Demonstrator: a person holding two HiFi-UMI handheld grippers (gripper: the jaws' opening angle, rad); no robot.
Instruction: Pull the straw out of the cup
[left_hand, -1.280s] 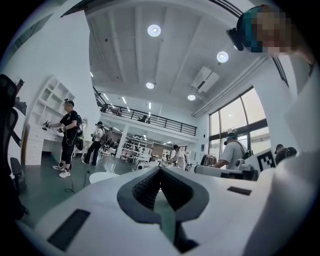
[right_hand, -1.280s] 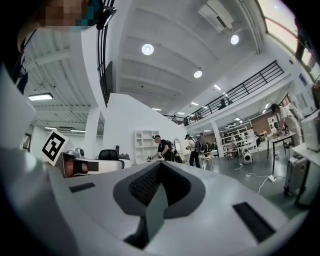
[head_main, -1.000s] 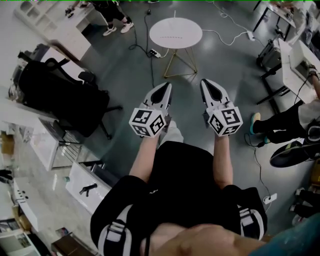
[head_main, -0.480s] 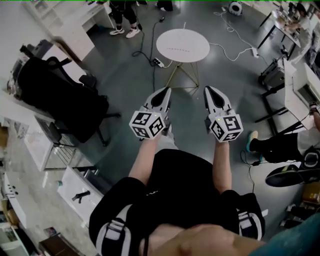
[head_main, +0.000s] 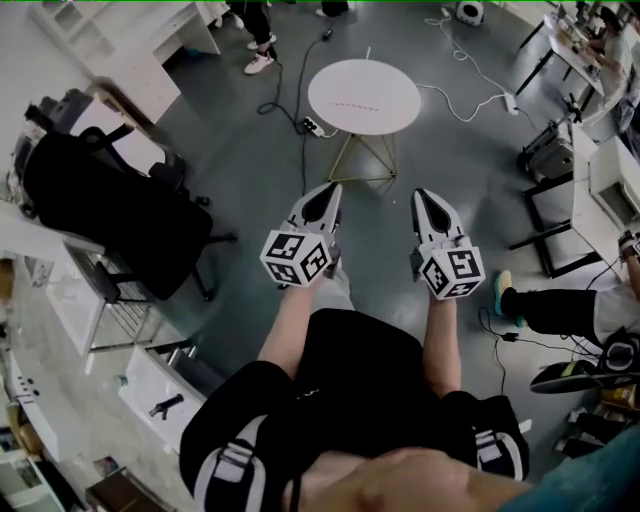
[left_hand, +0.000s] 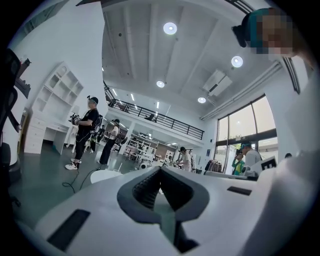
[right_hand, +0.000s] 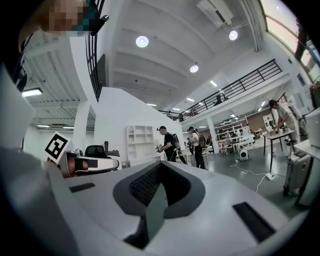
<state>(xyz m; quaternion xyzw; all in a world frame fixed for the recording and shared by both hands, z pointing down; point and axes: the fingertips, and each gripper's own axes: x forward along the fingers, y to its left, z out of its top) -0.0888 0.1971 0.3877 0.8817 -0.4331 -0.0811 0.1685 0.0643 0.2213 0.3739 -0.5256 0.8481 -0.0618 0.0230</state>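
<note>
Standing person (head_main: 350, 400): holds both grippers out in front above the grey floor (head_main: 250, 150), side by side, tips towards the table.
Left gripper (head_main: 332, 187): jaws clenched tip to tip, with nothing between them.
Right gripper (head_main: 422, 195): jaws pressed together as well, empty; it is level with the left one and apart from it.
Table (head_main: 385, 85): round, white, on thin gold legs, ahead of the grippers and well apart from both.
Cup (left_hand: 116, 170): at the table's far edge, too small to tell more.
Straw (head_main: 368, 50): thin and pale, standing in the cup.
Chair (head_main: 110, 215): black, on the person's left.
</note>
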